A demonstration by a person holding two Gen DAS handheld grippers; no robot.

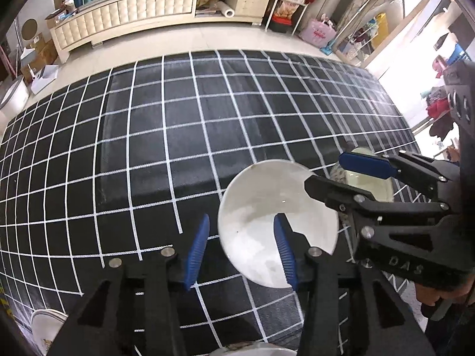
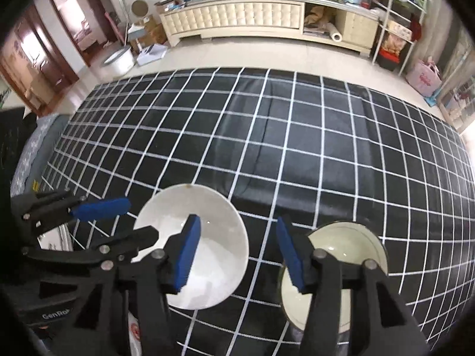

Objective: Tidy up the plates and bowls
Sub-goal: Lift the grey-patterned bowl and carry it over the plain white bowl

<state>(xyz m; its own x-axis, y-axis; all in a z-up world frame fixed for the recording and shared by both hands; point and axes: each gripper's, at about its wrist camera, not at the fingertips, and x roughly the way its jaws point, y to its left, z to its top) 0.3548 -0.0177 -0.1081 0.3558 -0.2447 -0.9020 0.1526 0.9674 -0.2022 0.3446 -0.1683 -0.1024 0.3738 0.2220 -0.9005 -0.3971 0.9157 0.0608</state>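
A white bowl (image 1: pixel 267 207) (image 2: pixel 213 255) stands upright on the black grid tablecloth (image 1: pixel 148 148). My left gripper (image 1: pixel 240 249) is open and straddles the bowl's left rim: one blue pad is outside it, the other over its inside, and neither presses on it. My right gripper (image 2: pixel 237 252) is open over the bowl's right rim in the same way. Each gripper shows in the other view, the right gripper (image 1: pixel 332 175) at the right and the left gripper (image 2: pixel 124 222) at the left. A cream bowl with a dark rim (image 2: pixel 347 249) (image 1: pixel 368 187) sits just right of the white one, partly hidden by my right gripper.
More white dishes lie at the near table edge: a plate (image 1: pixel 44 326) at the lower left and a rim (image 1: pixel 252 348) under my left gripper. The cloth's far edge (image 2: pixel 267 71) meets the floor before a long cream cabinet (image 2: pixel 237 17).
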